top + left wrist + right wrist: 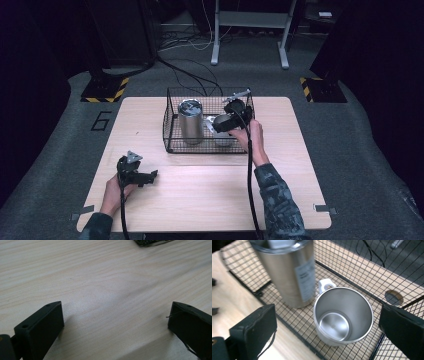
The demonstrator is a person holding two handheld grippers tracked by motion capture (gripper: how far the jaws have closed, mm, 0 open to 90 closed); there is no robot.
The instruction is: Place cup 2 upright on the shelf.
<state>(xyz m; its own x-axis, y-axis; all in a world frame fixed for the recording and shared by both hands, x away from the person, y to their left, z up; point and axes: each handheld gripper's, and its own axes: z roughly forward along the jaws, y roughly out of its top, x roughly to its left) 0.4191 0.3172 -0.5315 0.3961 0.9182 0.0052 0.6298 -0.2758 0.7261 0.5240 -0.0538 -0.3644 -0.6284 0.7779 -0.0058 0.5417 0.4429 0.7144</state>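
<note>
A black wire basket [171, 134] stands at the back middle of the wooden table [200, 185]. Inside it a tall steel tumbler [190, 121] stands upright at the left, and a steel mug [343, 315] with a white handle [325, 285] stands upright to its right. My right gripper [220, 124] hovers above the mug, open, jaws wide on either side of the mug [223, 137] with nothing between them. My left gripper [150, 176] rests low over the table's front left, open, with bare wood [112, 302] between its jaws.
The basket's near wall [294, 335] runs below the mug in the right gripper view. A round hole [394, 297] in the tabletop lies beyond the basket's far side. Cables [190, 75] and a stand's legs [250, 45] are on the floor behind the table.
</note>
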